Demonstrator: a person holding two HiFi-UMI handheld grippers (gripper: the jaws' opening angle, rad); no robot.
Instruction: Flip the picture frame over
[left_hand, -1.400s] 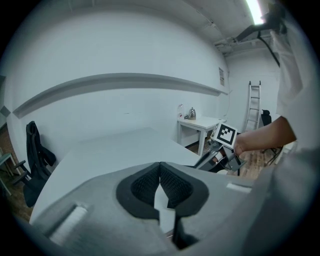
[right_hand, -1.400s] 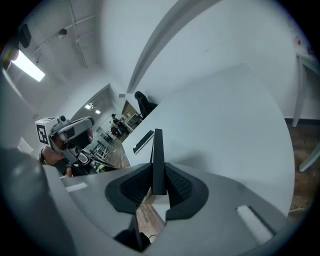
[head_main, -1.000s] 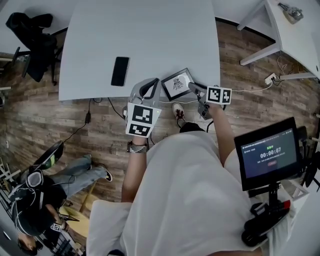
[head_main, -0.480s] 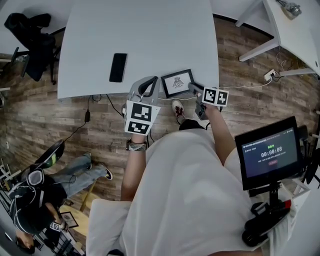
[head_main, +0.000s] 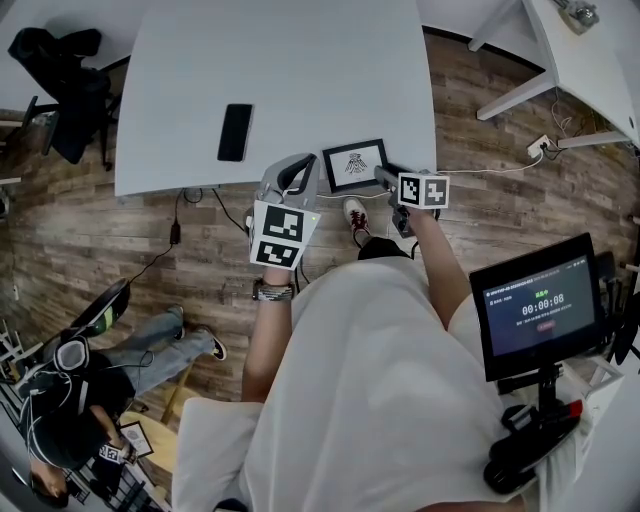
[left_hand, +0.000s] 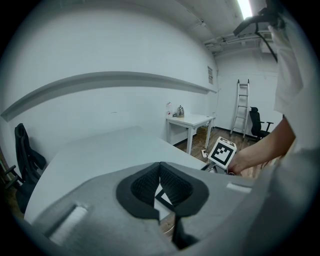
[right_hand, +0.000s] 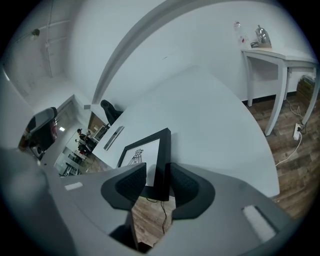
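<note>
Right now the picture frame (head_main: 355, 161) lies with its drawing facing up at the near edge of the white bench (head_main: 300, 80), well apart from the black phone (head_main: 236, 131). My right claw (right_hand: 157, 176) straddles the frame's near right rail and its jaws are opening, the pads no longer squeezing the rail. My left claw (left_hand: 161, 182) hangs just beside the frame, pinched together on nothing. My worry is the edge: with the grip slackening so close to it, a nudge from either claw could tip the frame off onto the wooden floor, and a one-corner regrip might let it swing. The only writing I can read is the timer on the monitor (head_main: 541, 308), 00:00:08.
</note>
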